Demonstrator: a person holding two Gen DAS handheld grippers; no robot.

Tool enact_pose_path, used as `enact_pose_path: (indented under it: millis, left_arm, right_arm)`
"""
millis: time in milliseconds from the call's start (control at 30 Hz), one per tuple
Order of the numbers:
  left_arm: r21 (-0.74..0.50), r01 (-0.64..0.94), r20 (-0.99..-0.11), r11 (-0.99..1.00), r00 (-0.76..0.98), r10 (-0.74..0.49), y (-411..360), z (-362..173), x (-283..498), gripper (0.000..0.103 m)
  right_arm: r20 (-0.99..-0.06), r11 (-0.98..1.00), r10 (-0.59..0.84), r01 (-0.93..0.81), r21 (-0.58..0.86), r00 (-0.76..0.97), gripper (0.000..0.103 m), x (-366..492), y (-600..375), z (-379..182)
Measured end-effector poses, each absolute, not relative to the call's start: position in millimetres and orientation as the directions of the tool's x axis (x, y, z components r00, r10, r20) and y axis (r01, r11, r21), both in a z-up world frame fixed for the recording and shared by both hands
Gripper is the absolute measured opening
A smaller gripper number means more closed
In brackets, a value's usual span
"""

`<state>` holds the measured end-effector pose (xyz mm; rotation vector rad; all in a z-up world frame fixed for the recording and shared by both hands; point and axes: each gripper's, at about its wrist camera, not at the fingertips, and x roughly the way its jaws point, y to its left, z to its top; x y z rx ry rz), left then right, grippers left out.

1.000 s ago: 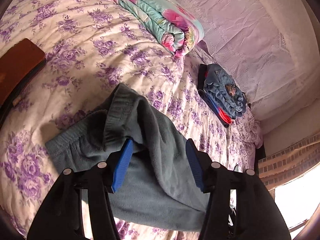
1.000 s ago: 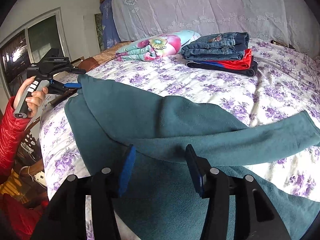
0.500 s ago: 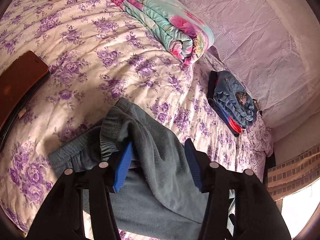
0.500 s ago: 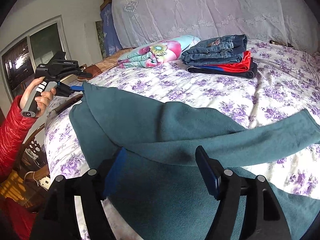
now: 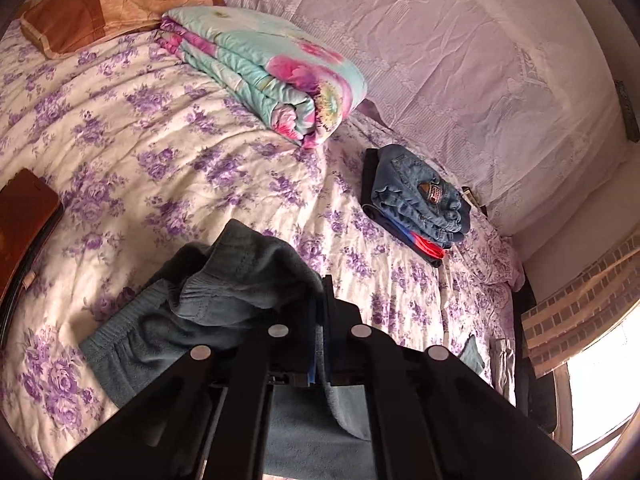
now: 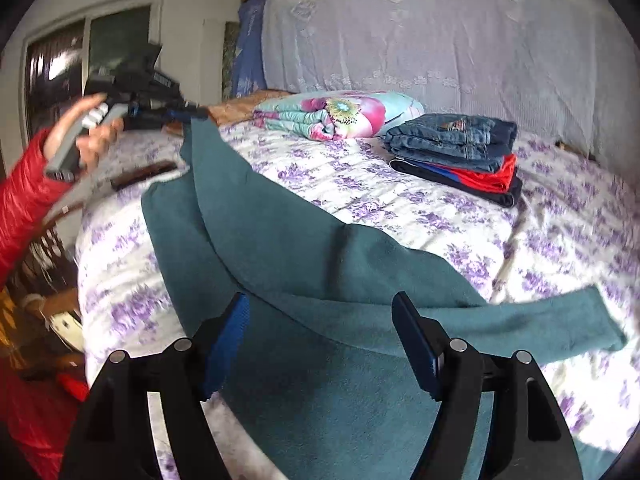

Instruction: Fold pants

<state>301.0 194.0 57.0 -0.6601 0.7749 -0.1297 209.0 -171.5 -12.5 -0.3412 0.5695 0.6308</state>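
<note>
1. left gripper [image 5: 318, 312] is pinched on the teal pants [image 6: 304, 280] at the waistband, lifting it at the bed's [image 6: 400, 216] left edge.
2. right gripper [image 6: 320, 340] hangs spread, nothing gripped, over the legs, which run rightward.

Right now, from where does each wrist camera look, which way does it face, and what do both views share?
Left wrist view: sits behind the left claw, looking down across the purple-flowered bedspread toward the lace-draped headboard end; its fingers are shut on the teal fleece pants at the waistband.
Right wrist view: sits behind the open right claw, facing along the pants toward the left claw, held by a hand in a red sleeve.
Shared: pants, bedspread, floral quilt roll, folded jeans stack.
</note>
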Motion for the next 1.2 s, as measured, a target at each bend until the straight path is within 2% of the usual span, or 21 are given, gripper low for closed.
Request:
enact_pose_path:
  millis: [200,267,300,333,433,533,633,733,833,900,1000,1100,1200]
  left_arm:
    - [-0.602,-0.105,-0.591,0.792,0.725,-0.353,193.2,67.5,311.0,0.001]
    - [-0.592,-0.098,-0.595,0.8,0.723,-0.351,192.8,71.6,316.4,0.001]
    - [-0.589,-0.092,-0.594,0.803,0.723,-0.353,193.2,74.3,319.5,0.001]
    - [-0.591,-0.081,-0.585,0.803,0.728,-0.358,194.4,78.4,322.5,0.001]
    - [-0.605,-0.01,-0.521,0.796,0.762,-0.386,201.0,91.7,321.5,0.001]
    - [-0.563,0.079,-0.465,0.823,0.793,-0.394,204.8,97.8,298.5,0.001]
    - [-0.542,0.113,-0.496,0.833,0.757,-0.426,209.0,60.2,266.6,0.002]
    - [-0.571,0.028,-0.587,0.821,0.684,-0.432,221.5,-8.2,247.0,0.002]
    - [-0.665,-0.034,-0.575,0.746,0.661,-0.482,244.1,-48.1,232.2,0.002]
    - [-0.718,-0.036,-0.533,0.695,0.671,-0.515,256.0,-55.2,223.3,0.002]
    - [-0.725,-0.026,-0.505,0.689,0.7,-0.505,264.0,-48.9,211.7,0.002]
    - [-0.695,-0.051,-0.541,0.718,0.694,-0.474,266.3,-46.1,207.4,0.002]
    - [-0.707,-0.07,-0.53,0.704,0.712,-0.461,278.5,-46.7,203.5,0.002]
  right_arm:
    - [-0.641,0.632,0.387,-0.697,-0.338,0.663,0.073,212.9,-133.6,-25.7]
    - [-0.668,0.604,0.384,-0.721,-0.341,0.638,0.065,220.4,-126.8,-26.2]
    - [-0.688,0.594,0.376,-0.731,-0.335,0.621,0.037,225.2,-124.3,-26.5]
    - [-0.698,0.604,0.35,-0.72,-0.341,0.625,0.002,229.6,-122.8,-26.2]
    - [-0.649,0.659,0.351,-0.671,-0.341,0.675,0.003,220.0,-132.0,-8.4]
    - [-0.595,0.711,0.375,-0.632,-0.307,0.711,0.003,194.9,-153.8,8.6]
    - [-0.629,0.716,0.365,-0.639,-0.281,0.687,0.003,172.8,-163.7,-11.6]
    - [-0.681,0.672,0.315,-0.662,-0.332,0.661,0.003,156.0,-155.4,-43.2]
    - [-0.664,0.685,0.324,-0.651,-0.327,0.674,0.003,151.9,-155.0,-36.0]
    - [-0.658,0.706,0.333,-0.642,-0.3,0.675,0.003,153.9,-158.1,-31.9]
    - [-0.652,0.708,0.325,-0.633,-0.313,0.685,0.003,151.0,-157.0,-32.0]
    - [-0.66,0.704,0.321,-0.637,-0.314,0.679,0.003,146.7,-154.8,-37.8]
    - [-0.657,0.696,0.316,-0.638,-0.33,0.685,0.003,141.3,-150.1,-41.4]
